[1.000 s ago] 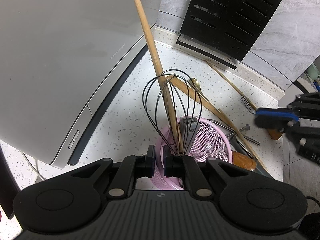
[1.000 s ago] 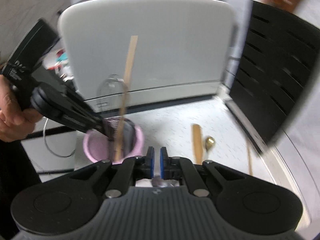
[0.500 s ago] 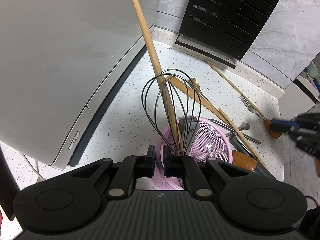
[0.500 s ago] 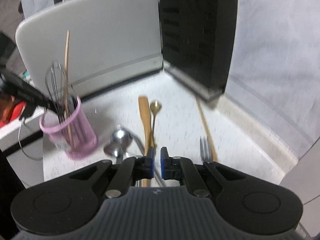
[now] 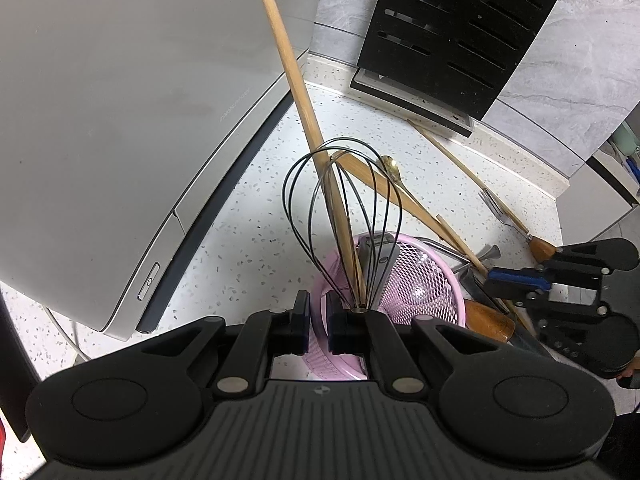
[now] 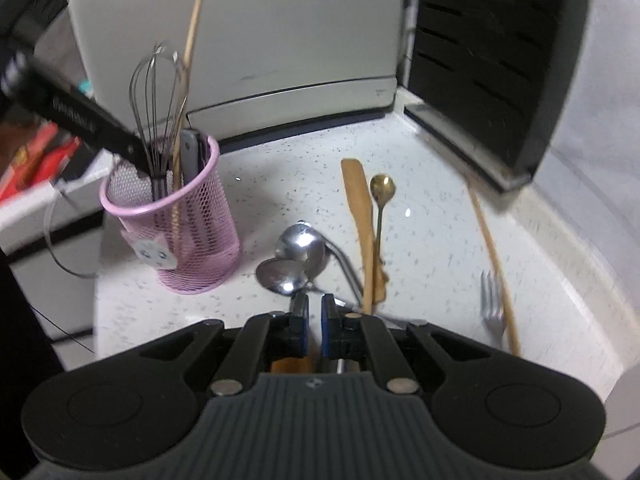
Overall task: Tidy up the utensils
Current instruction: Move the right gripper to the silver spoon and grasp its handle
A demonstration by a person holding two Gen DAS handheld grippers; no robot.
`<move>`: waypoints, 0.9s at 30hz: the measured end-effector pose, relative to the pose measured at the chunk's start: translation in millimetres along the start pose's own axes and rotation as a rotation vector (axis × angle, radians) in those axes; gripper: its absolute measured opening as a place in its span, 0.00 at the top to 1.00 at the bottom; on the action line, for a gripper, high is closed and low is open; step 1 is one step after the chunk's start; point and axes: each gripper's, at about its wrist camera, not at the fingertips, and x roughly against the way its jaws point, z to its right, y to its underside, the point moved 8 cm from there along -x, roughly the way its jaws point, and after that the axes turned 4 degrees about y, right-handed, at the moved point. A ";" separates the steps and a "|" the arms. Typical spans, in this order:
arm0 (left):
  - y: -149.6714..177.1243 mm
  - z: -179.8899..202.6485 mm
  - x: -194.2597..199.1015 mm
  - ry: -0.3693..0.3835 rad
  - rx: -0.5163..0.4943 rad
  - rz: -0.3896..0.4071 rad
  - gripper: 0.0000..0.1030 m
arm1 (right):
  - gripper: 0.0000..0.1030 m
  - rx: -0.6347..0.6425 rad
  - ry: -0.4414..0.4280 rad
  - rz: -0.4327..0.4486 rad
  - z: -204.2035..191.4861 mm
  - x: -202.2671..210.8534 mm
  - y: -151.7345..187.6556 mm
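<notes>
A pink mesh holder (image 5: 416, 280) (image 6: 192, 216) stands on the white counter with a wire whisk (image 5: 344, 216) (image 6: 156, 92), a long wooden stick (image 5: 296, 80) and a grey-handled tool (image 6: 190, 152) upright in it. My left gripper (image 5: 318, 320) is shut on the holder's near rim. Loose on the counter lie two steel spoons (image 6: 298, 248), a wooden spatula (image 6: 360, 208), a gold spoon (image 6: 382, 190) and a fork (image 6: 492, 300) beside a thin wooden stick (image 6: 492, 248). My right gripper (image 6: 314, 312) (image 5: 494, 280) hangs shut and empty just above the spoon handles.
A large grey appliance (image 5: 120, 100) fills the back left, close behind the holder. A black slotted rack (image 5: 460, 32) leans against the marble wall at the back right. The counter's curved edge (image 6: 580, 280) runs near the fork. A cable (image 6: 60, 256) loops off the left side.
My right gripper has swung from facing the holder to the loose utensils and dropped low over the spoons. The left gripper and the holder have stayed put.
</notes>
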 end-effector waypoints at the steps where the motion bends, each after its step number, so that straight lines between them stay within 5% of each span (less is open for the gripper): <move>1: -0.1 0.0 0.0 0.000 0.000 0.000 0.92 | 0.97 0.025 0.006 0.000 -3.4 -2.8 -0.6; 8: -0.2 -0.3 0.1 0.002 0.001 0.000 0.92 | 0.97 0.259 0.075 -0.004 -18.4 -21.0 4.7; 27: 0.1 1.3 -0.7 -0.006 -0.001 -0.003 0.92 | 0.78 0.467 0.094 -0.037 -27.5 -47.0 -1.6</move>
